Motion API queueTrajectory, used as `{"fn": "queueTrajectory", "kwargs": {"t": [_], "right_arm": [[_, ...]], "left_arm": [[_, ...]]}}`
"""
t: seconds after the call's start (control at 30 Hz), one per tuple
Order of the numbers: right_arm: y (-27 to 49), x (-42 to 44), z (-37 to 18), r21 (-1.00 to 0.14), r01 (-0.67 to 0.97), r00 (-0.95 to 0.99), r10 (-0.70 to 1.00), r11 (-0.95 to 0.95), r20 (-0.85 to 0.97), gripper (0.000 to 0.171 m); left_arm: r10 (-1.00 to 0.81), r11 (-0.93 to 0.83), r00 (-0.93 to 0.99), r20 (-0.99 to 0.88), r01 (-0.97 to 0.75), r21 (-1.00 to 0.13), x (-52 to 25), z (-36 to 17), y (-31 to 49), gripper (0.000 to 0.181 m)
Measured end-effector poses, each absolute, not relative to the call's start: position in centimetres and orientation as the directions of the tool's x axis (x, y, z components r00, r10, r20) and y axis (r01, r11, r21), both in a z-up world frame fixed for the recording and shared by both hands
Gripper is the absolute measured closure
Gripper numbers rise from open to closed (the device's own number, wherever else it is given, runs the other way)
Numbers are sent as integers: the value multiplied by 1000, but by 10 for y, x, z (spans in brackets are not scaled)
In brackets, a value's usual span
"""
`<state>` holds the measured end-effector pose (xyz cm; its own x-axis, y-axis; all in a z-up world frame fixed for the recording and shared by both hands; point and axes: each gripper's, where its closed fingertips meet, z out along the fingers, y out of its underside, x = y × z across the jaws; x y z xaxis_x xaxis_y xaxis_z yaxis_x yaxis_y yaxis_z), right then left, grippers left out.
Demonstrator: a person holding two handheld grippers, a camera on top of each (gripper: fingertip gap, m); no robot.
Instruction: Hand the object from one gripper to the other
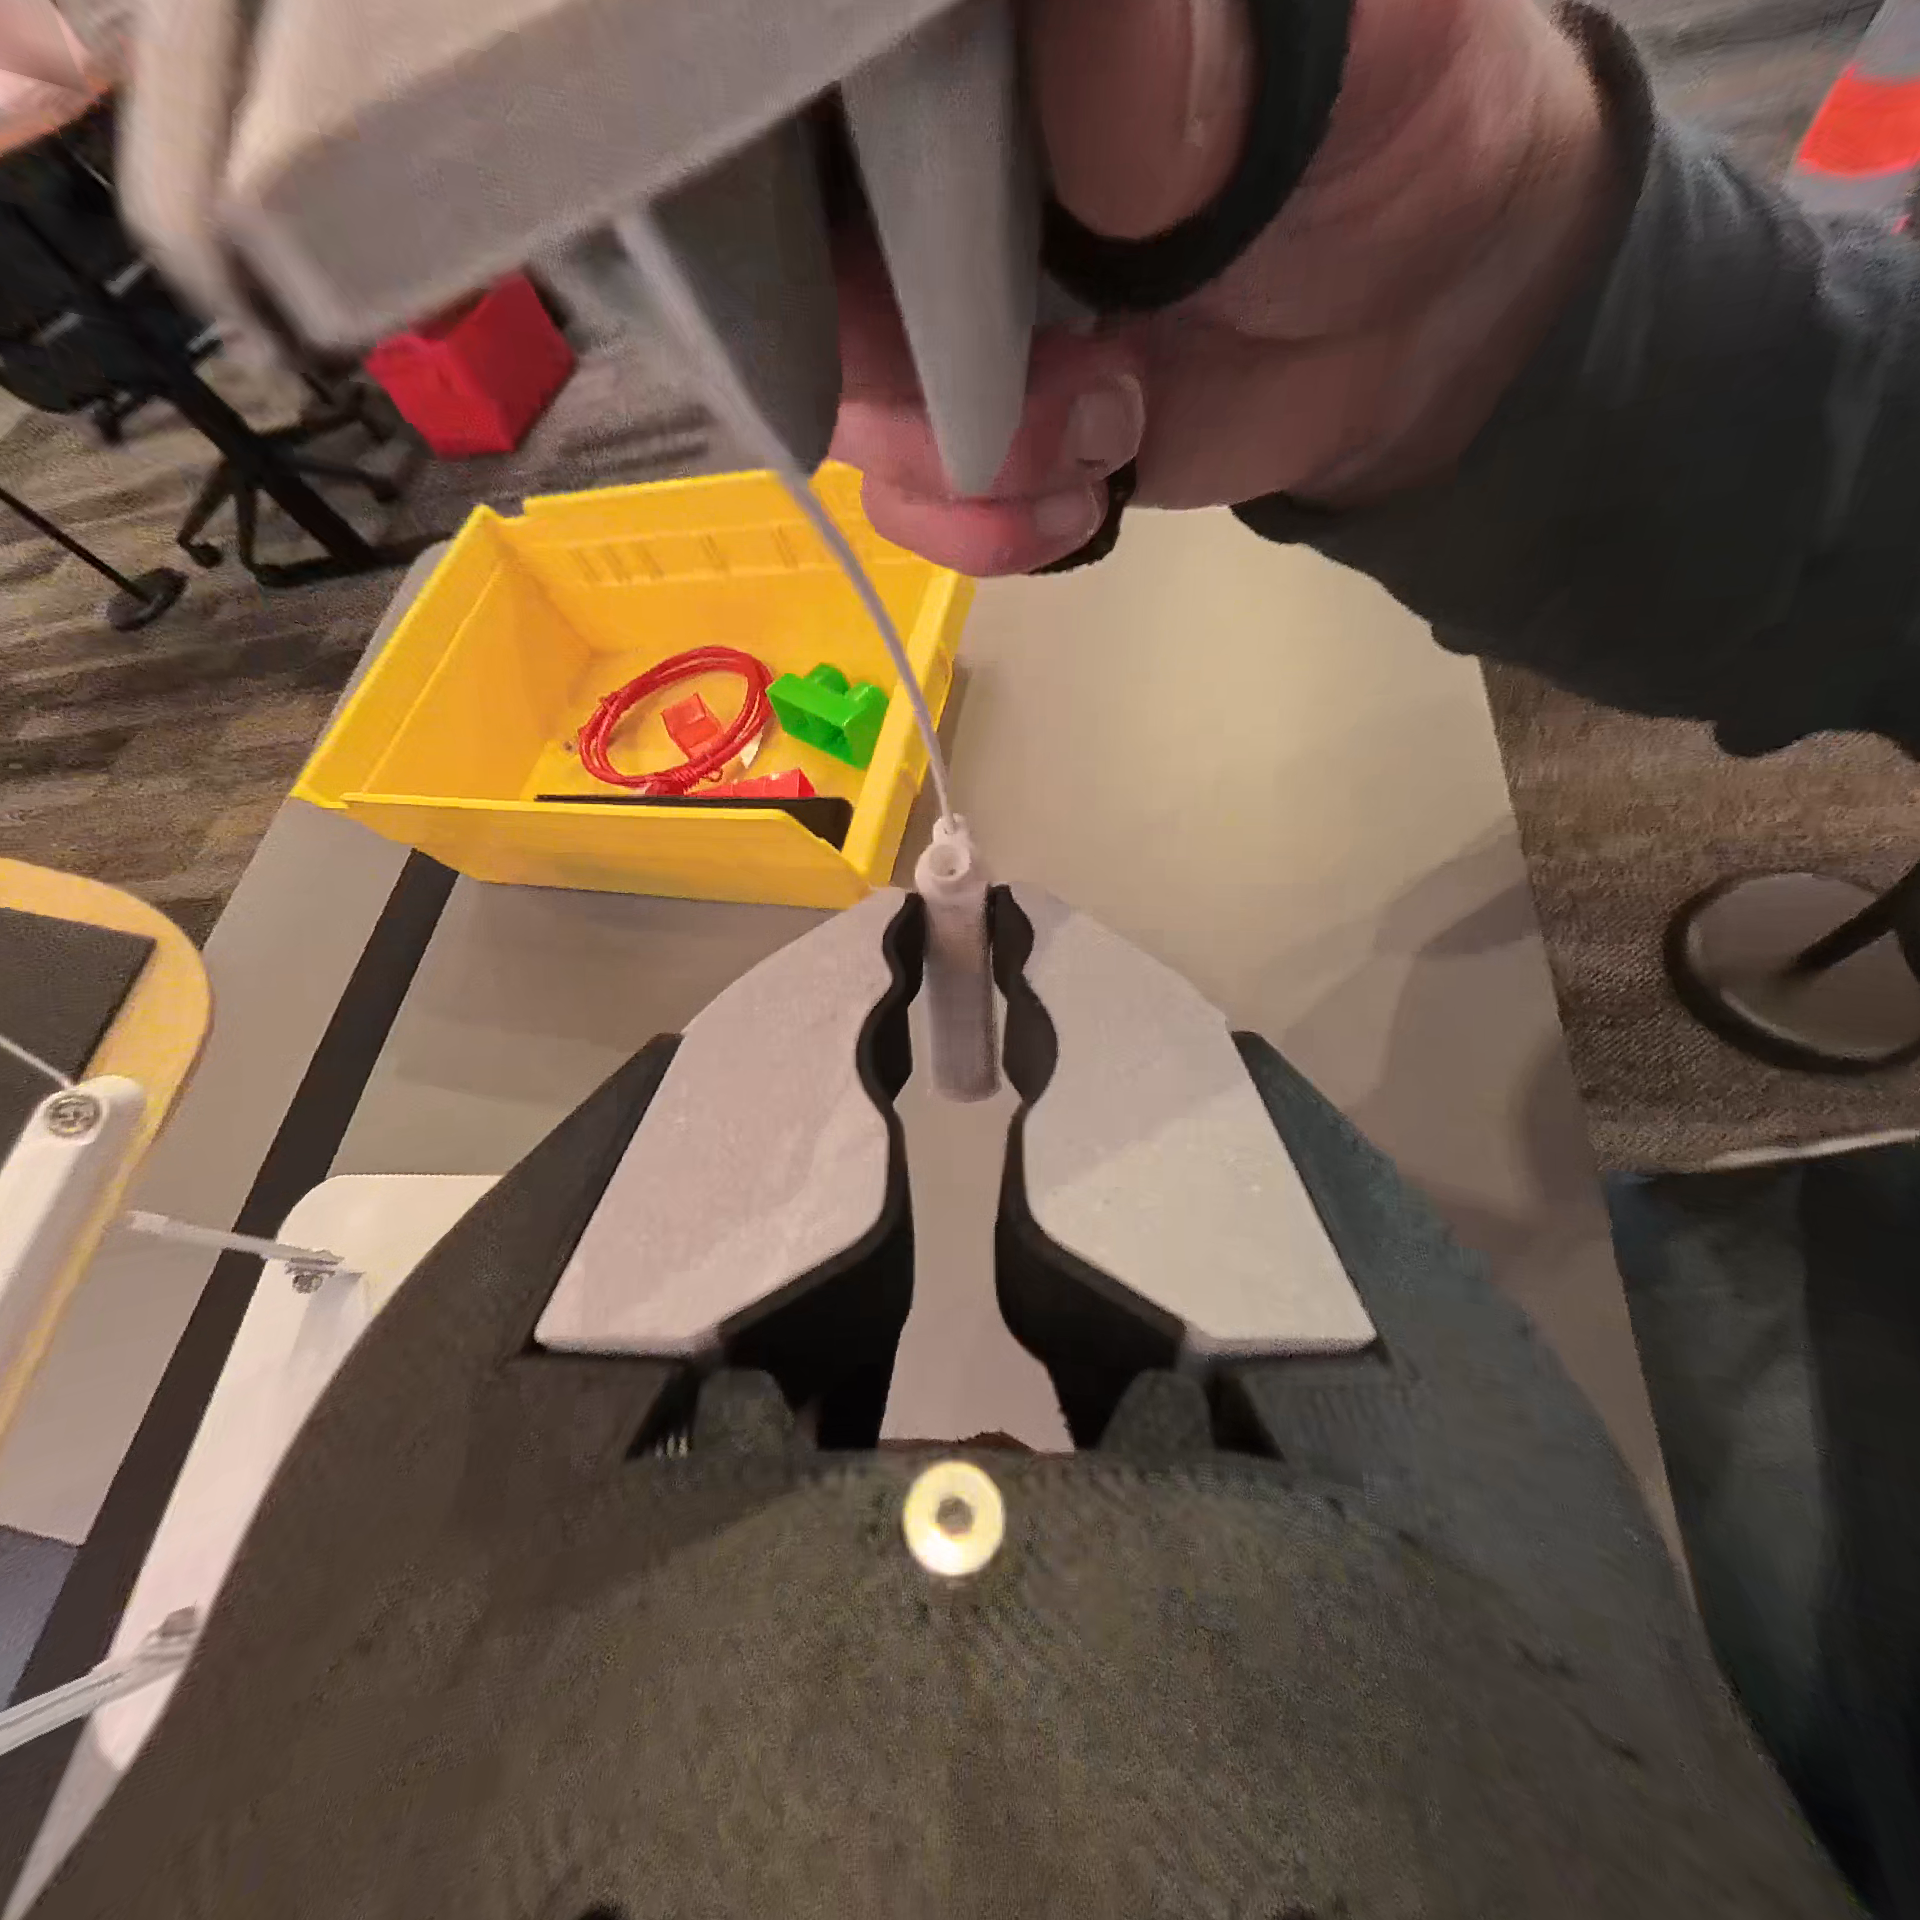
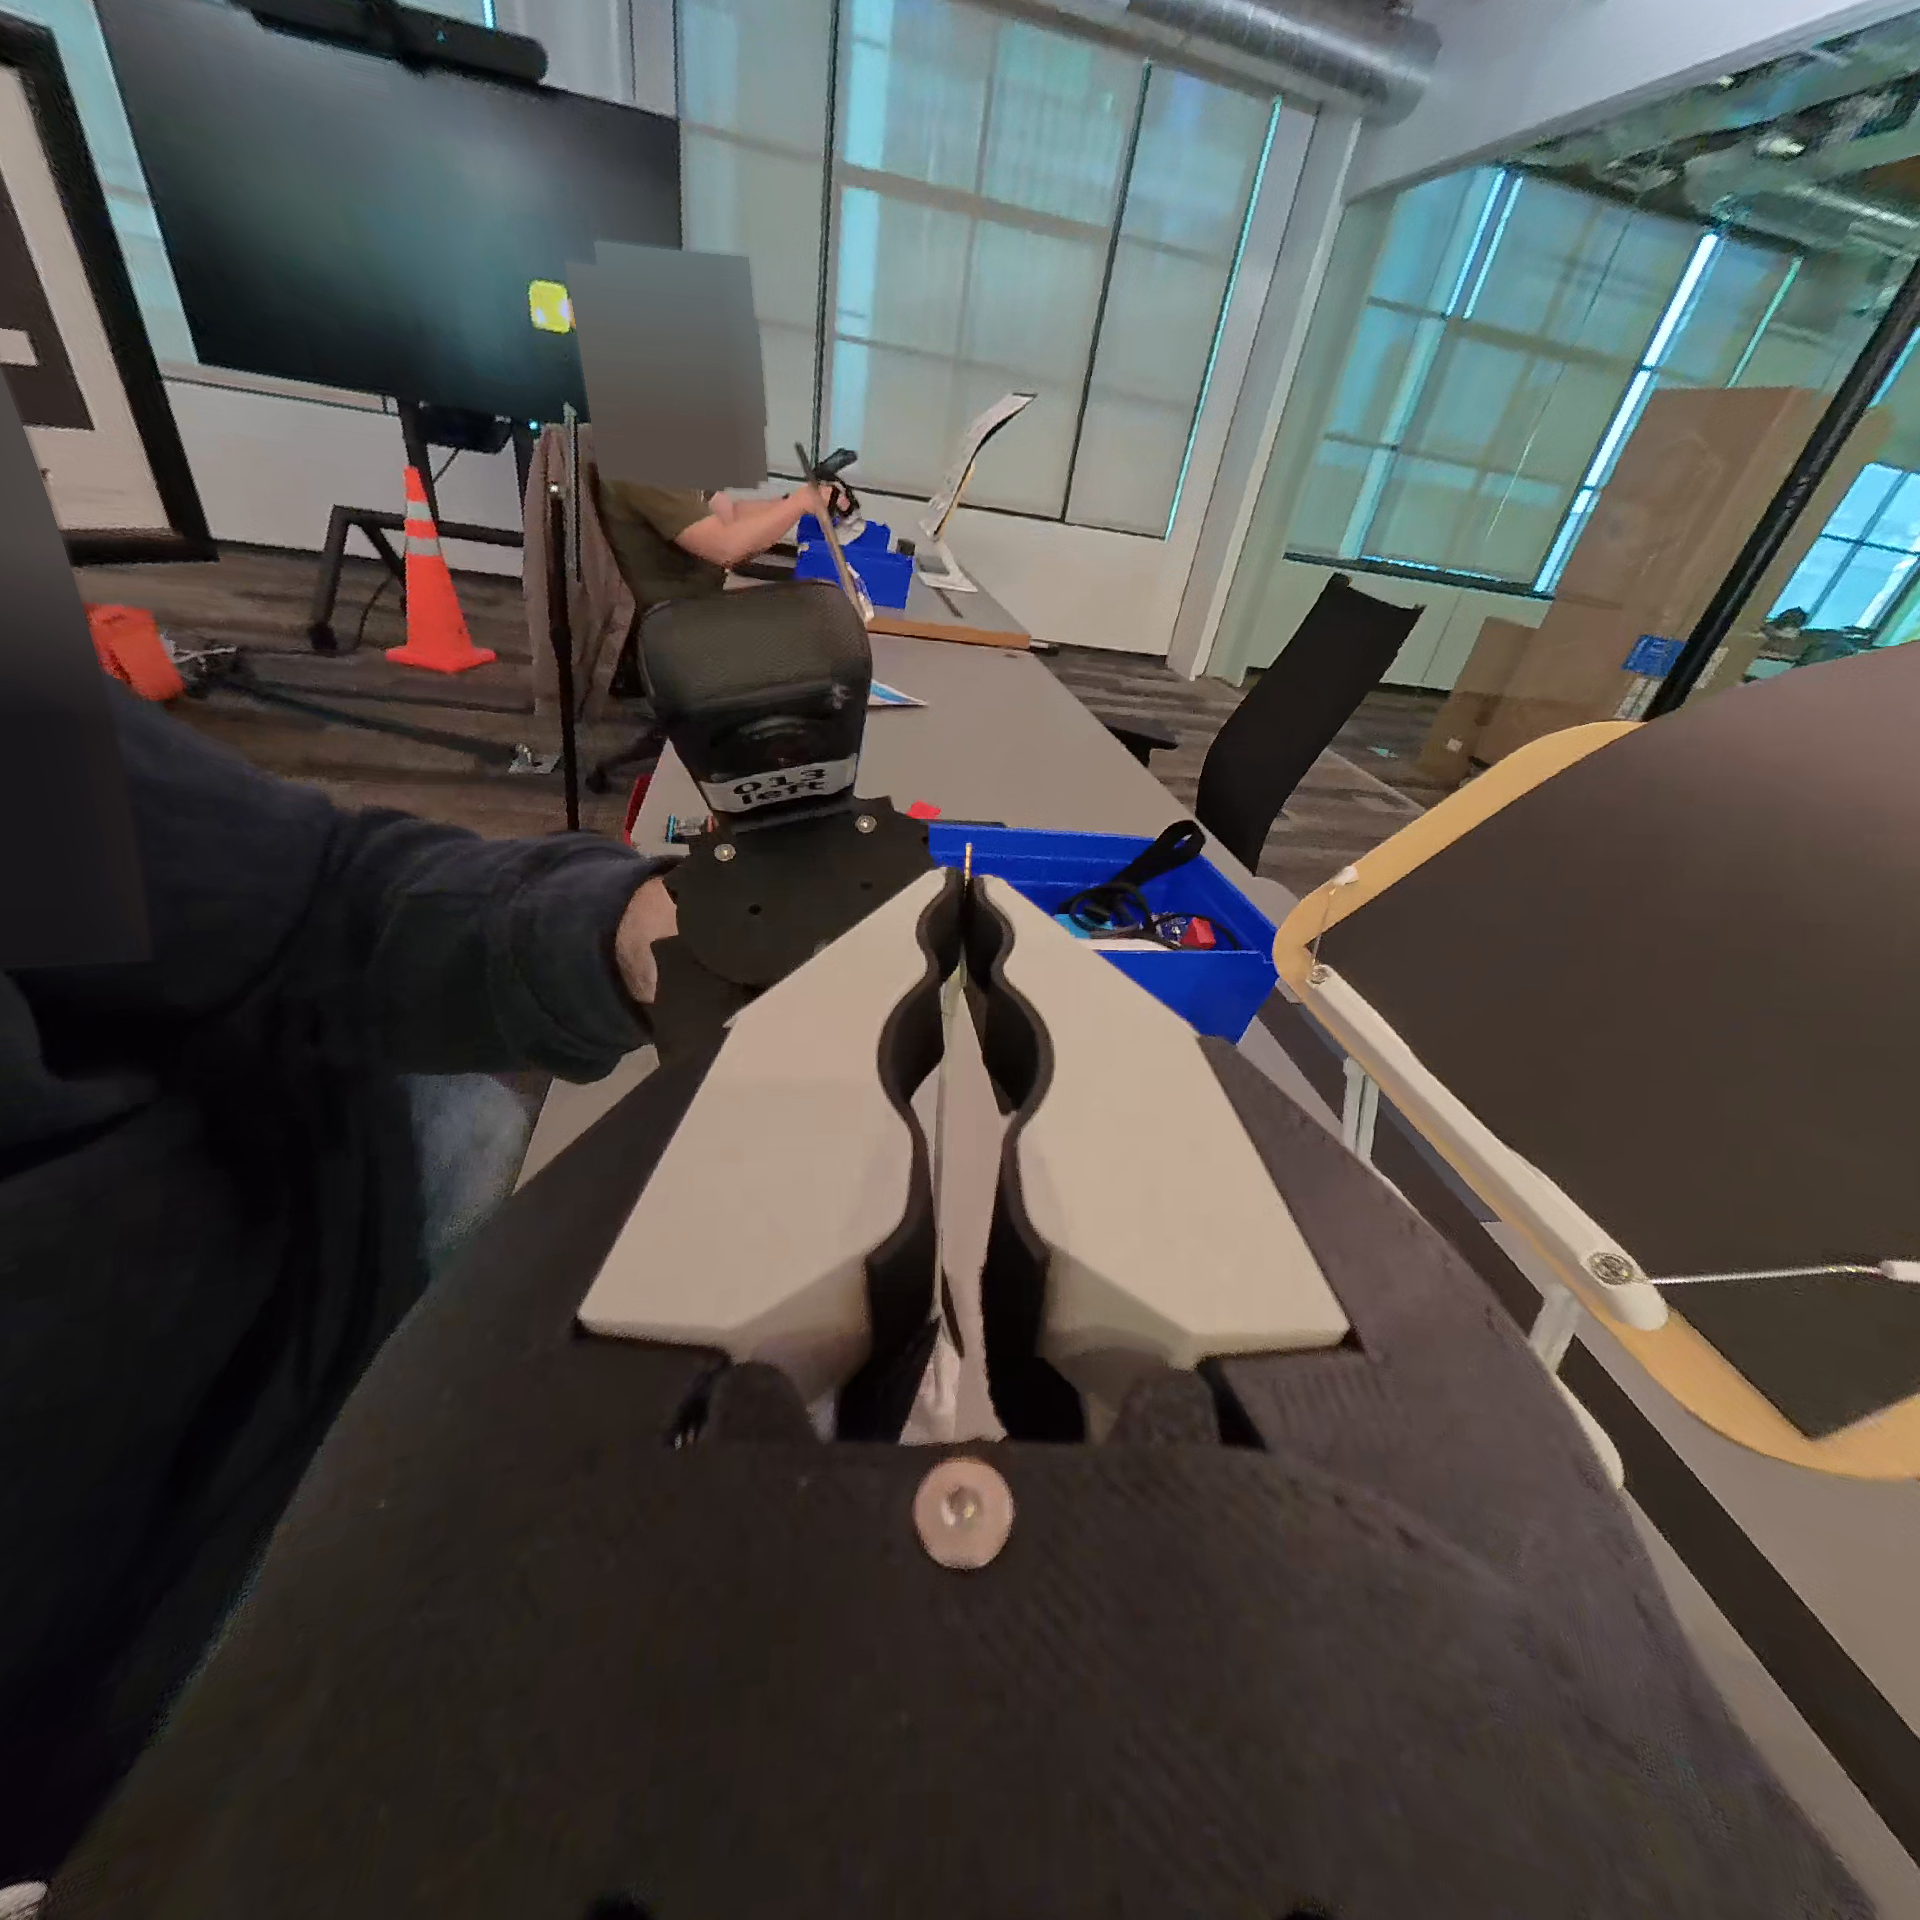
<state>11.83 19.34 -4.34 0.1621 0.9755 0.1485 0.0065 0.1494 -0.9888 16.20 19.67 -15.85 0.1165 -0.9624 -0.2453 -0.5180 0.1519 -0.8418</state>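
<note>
1. Handover is mid-way, by my reading: both of your grippers grip the same object, a thin white cable (image 1: 888, 644) ending in a pale translucent tube (image 1: 956, 987).
2. Your left gripper (image 1: 956, 935) is closed narrow on the tube, which lies lengthwise along the fingers with its collared end poking just past the tips.
3. Your right gripper (image 2: 961, 914) is nearly closed on the cable's thin strand, which runs straight down the slot between its fingers; a small tip shows at the front.
4. From the tube the cable arcs up and away toward the right gripper, which the left wrist view shows above and ahead in your right hand (image 1: 1299, 343).
5. Below sits a yellow bin (image 1: 436, 727) on the grey table (image 1: 1195, 748).
6. Before one side releases, keep the cable's line slack; pulling apart along it risks dragging the tube out.
</note>
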Motion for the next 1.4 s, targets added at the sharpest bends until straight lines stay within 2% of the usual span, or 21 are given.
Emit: {"fn": "queueTrajectory", "kwargs": {"t": [0.1,0.3,0.43,0.5,0.57,0.63,0.7,0.77,0.87,1.1,1.4], "right_arm": [[199,126,-40,-989,-18,200,970,147,141,171],[205,130,-37,-989,-67,225,968,132,114,171],[206,132,-25,-983,-129,248,964,133,98,171],[204,134,-16,-976,-170,248,965,133,88,171],[201,135,-8,-968,-211,248,965,134,80,171],[198,134,-3,-962,-239,243,968,129,69,171],[196,133,-1,-956,-266,241,969,122,56,171],[196,135,1,-949,-296,238,970,110,38,171],[198,141,2,-936,-337,240,971,98,16,171],[201,147,2,-918,-390,234,972,73,-21,171],[201,147,2,-910,-409,230,972,64,-35,171]], "left_arm": [[-963,115,174,-206,-428,-896,157,-143,199,150],[-991,17,121,-49,-255,-967,152,-131,160,158],[-994,-109,6,111,-235,-966,168,-162,128,160],[-978,-206,3,210,-208,-956,179,-180,126,152],[-944,-330,12,330,-77,-941,189,-184,133,141],[-908,-419,-7,420,82,-904,196,-179,143,139],[-892,-447,-65,448,280,-850,195,-160,152,136],[-882,-466,-111,459,362,-807,195,-146,155,131],[-867,-488,-177,467,498,-717,180,-123,163,135],[-837,-522,-193,512,563,-641,174,-120,177,154],[-812,-550,-194,550,568,-612,178,-131,185,142]]}}
